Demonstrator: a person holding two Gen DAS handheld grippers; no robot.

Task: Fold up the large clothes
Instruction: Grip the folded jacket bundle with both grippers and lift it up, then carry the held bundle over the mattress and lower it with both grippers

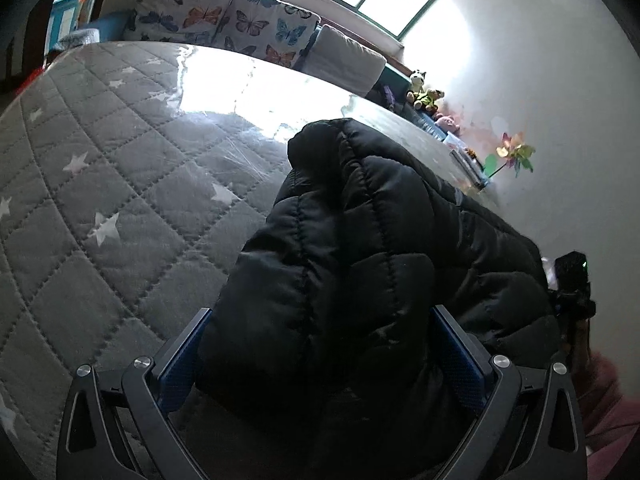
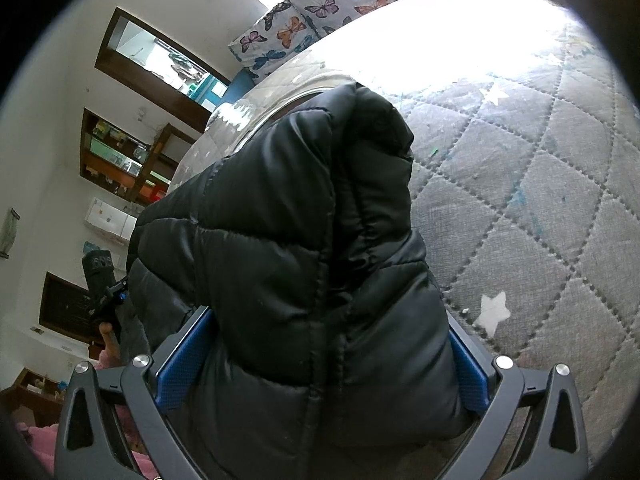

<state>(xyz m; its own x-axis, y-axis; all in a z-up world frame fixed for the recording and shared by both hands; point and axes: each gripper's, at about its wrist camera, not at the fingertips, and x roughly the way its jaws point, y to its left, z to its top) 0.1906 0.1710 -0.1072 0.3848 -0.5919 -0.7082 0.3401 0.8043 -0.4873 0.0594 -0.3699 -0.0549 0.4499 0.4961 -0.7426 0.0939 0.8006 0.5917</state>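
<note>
A black quilted puffer jacket (image 1: pixel 360 248) lies bunched on a grey quilted mattress with white stars (image 1: pixel 100 184). My left gripper (image 1: pixel 320 344) stands wide around the jacket's near edge, blue pads on either side of the thick fabric. In the right wrist view the same jacket (image 2: pixel 288 240) fills the middle, and my right gripper (image 2: pixel 320 344) also stands wide with the jacket's bulk between its pads. The right gripper's body shows at the left wrist view's right edge (image 1: pixel 572 280). The left gripper's body shows at the right wrist view's left (image 2: pixel 104 284).
Butterfly-print pillows (image 1: pixel 224 20) and a grey cushion (image 1: pixel 344 56) lie beyond the mattress under a bright window. Plush toys (image 1: pixel 424 94) and a paper pinwheel (image 1: pixel 514 156) sit by the white wall. Wooden shelves (image 2: pixel 120 160) line the wall in the right wrist view.
</note>
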